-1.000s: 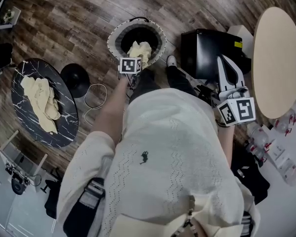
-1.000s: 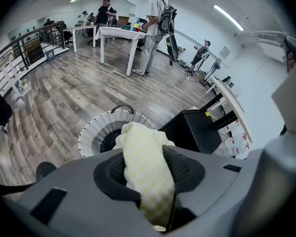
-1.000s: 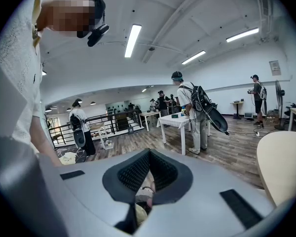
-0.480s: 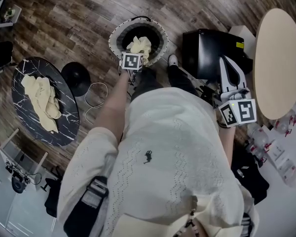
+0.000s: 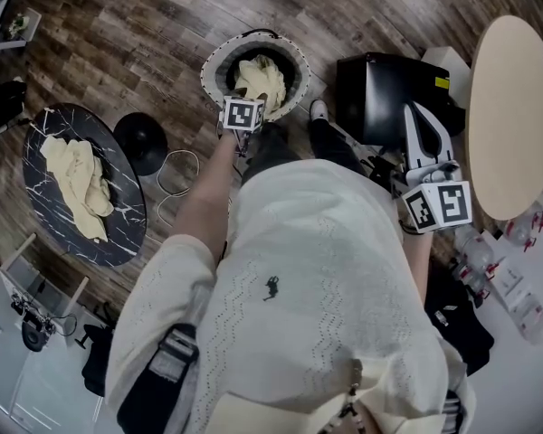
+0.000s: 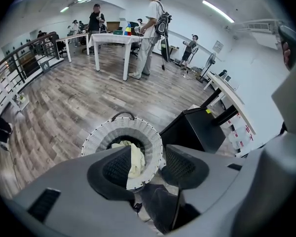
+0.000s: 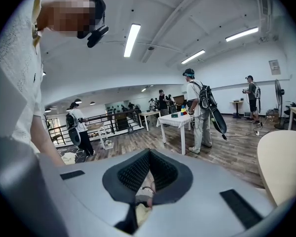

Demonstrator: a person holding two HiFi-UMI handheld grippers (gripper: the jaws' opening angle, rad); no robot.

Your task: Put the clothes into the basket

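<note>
The white-rimmed basket (image 5: pixel 219 61) stands on the wood floor in front of me, with a cream garment (image 5: pixel 257 74) lying inside it. My left gripper (image 5: pixel 261 99) hangs over the basket's near rim, pointing steeply down. Its jaws have just been opening. In the left gripper view the left gripper (image 6: pixel 149 152) is open above the basket (image 6: pixel 93 142), and the garment (image 6: pixel 134 159) shows in the gap, free of the pads. More cream clothes (image 5: pixel 75 181) lie on the black marble table (image 5: pixel 45 229) at my left. My right gripper (image 5: pixel 414 108) (image 7: pixel 148 153) is held still at my right side, shut and empty.
A black case (image 5: pixel 380 93) stands just right of the basket. A beige round table (image 5: pixel 511 107) is at far right, with bottles (image 5: pixel 478 253) below it. A black round base (image 5: pixel 140 143) and a cable loop (image 5: pixel 176 174) lie left of my legs. Several people stand by a white table (image 6: pixel 111 37).
The cream garment has dropped from the left jaws and settled deeper in the basket. The left jaws have opened. The right gripper has not moved.
</note>
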